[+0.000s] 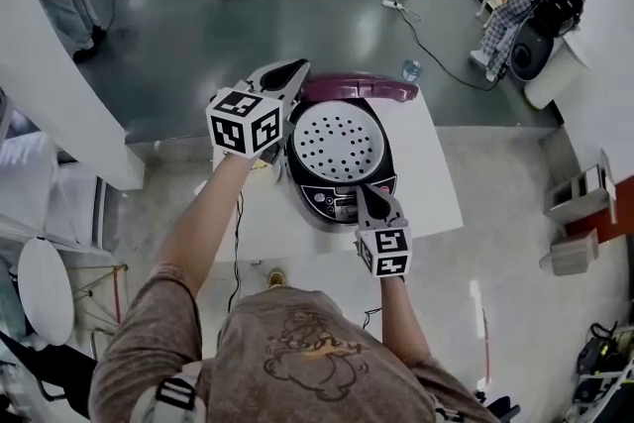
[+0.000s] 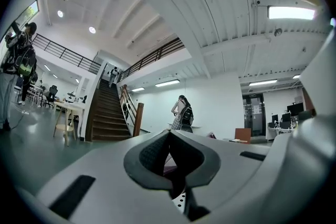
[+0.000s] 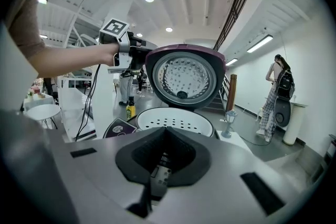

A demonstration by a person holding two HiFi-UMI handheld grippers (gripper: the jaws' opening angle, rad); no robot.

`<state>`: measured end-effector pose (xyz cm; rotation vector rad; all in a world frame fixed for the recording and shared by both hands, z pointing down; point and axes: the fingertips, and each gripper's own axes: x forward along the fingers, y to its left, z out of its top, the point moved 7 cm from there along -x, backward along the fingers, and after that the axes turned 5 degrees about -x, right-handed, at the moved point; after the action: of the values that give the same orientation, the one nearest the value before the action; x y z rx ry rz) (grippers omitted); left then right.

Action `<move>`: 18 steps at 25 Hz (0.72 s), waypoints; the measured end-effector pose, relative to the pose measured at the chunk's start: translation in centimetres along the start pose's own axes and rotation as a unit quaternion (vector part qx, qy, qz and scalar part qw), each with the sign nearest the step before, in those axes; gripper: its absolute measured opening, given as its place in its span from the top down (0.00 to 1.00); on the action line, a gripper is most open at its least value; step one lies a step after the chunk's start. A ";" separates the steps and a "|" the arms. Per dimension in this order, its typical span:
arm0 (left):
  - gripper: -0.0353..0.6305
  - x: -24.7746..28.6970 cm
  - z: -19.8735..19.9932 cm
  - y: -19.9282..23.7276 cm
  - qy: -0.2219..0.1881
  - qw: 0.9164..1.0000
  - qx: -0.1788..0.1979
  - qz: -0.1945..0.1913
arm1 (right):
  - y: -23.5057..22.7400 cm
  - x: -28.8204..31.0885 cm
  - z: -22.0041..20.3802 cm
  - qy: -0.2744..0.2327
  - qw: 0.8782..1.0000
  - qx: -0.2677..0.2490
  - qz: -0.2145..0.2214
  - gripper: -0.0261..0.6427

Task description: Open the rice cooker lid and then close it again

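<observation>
Jaws of the left gripper are seen pressed together at the edge of the upright maroon lid. The right gripper is likewise closed, over the control panel of the rice cooker on the white counter. Panel print is too small to be read.

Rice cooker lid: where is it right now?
In the head view the lid stands raised at the far side of the cooker, with the left tool at its left edge.

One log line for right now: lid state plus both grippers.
lid: raised open | left gripper: shut, at lid rim | right gripper: shut, at rice cooker front
</observation>
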<state>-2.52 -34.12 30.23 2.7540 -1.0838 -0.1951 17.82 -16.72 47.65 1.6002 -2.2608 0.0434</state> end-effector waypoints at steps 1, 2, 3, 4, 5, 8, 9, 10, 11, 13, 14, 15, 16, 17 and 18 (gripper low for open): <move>0.92 0.2 0.2 0.2 -0.002 1.000 -0.001 0.001 | 0.0 0.0 0.0 0.000 1.000 0.000 0.000 0.95; 0.92 0.3 0.4 0.4 -0.003 1.000 -0.001 0.002 | 0.0 0.0 0.0 0.000 1.000 -0.001 0.000 0.95; 0.92 0.5 0.6 0.5 -0.004 1.000 -0.001 0.002 | 0.0 0.0 0.0 -0.001 1.000 -0.002 0.000 0.95; 0.92 0.8 0.7 0.7 -0.005 1.000 -0.002 0.003 | 0.1 0.0 0.0 -0.002 1.000 -0.002 0.000 0.95; 0.91 1.0 0.9 0.8 -0.005 1.000 -0.003 0.002 | 0.1 0.0 0.0 -0.002 1.000 -0.003 0.000 0.95; 0.92 1.7 1.4 1.0 -0.002 1.000 -0.004 -0.001 | 0.1 -0.1 0.2 -0.003 1.000 -0.003 0.000 0.95; 0.91 2.0 1.6 1.1 0.000 1.000 -0.004 -0.003 | 0.1 -0.1 0.3 -0.003 1.000 -0.003 0.001 0.95; 0.92 2.2 1.7 1.1 0.001 1.000 -0.004 -0.006 | 0.1 -0.2 0.3 -0.003 1.000 -0.003 0.002 0.95; 0.92 2.4 1.7 1.1 0.002 1.000 -0.004 -0.009 | 0.1 -0.2 0.3 -0.002 1.000 -0.003 0.002 0.95; 0.92 2.7 1.8 1.2 0.003 1.000 -0.002 -0.012 | 0.1 -0.1 0.2 -0.001 1.000 -0.004 0.002 0.95; 0.91 2.8 1.9 1.3 0.003 1.000 -0.001 -0.012 | 0.1 -0.1 0.1 -0.001 1.000 -0.004 0.003 0.95; 0.92 2.9 2.0 1.5 0.002 1.000 0.000 -0.012 | 0.1 -0.1 0.2 -0.002 1.000 -0.005 0.003 0.95; 0.92 3.0 2.2 1.6 0.000 1.000 0.000 -0.011 | 0.1 -0.1 0.2 -0.002 1.000 -0.005 0.003 0.95; 0.91 3.0 2.4 1.8 -0.002 1.000 0.001 -0.010 | 0.1 -0.1 0.2 -0.002 1.000 -0.005 0.004 0.95; 0.92 3.0 2.7 2.0 -0.004 1.000 0.001 -0.009 | 0.1 -0.1 0.3 -0.002 1.000 -0.005 0.004 0.95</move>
<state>-2.12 -37.94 27.87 2.7678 -1.0613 -0.2076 17.68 -16.65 47.40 1.5878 -2.2669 0.0298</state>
